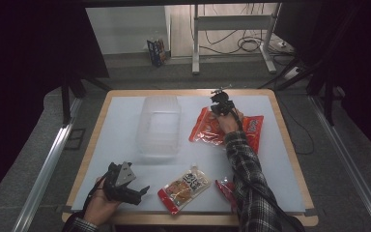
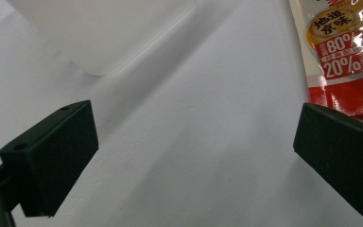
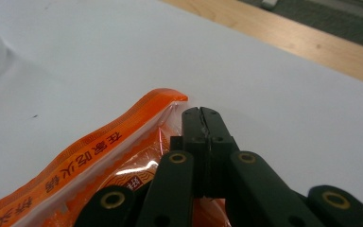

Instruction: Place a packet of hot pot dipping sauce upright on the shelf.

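- The clear plastic tub (image 1: 159,124), ribbed and round-cornered, is your landmark on the white sheet (image 1: 125,121).
- Right of the tub lies the glossy orange bag (image 1: 212,129); your right gripper (image 1: 221,107) is clamped on its far edge.
- Nearer than the tub, a red packet (image 1: 183,189) lies flat.
- Near-left of the tub, your left gripper (image 1: 134,192) rests, jaws wide apart, holding nothing.

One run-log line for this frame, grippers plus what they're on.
right gripper: shut, over orange packet edge, grip unclear | left gripper: open, nothing between fingers | clear bin: mid-table, empty
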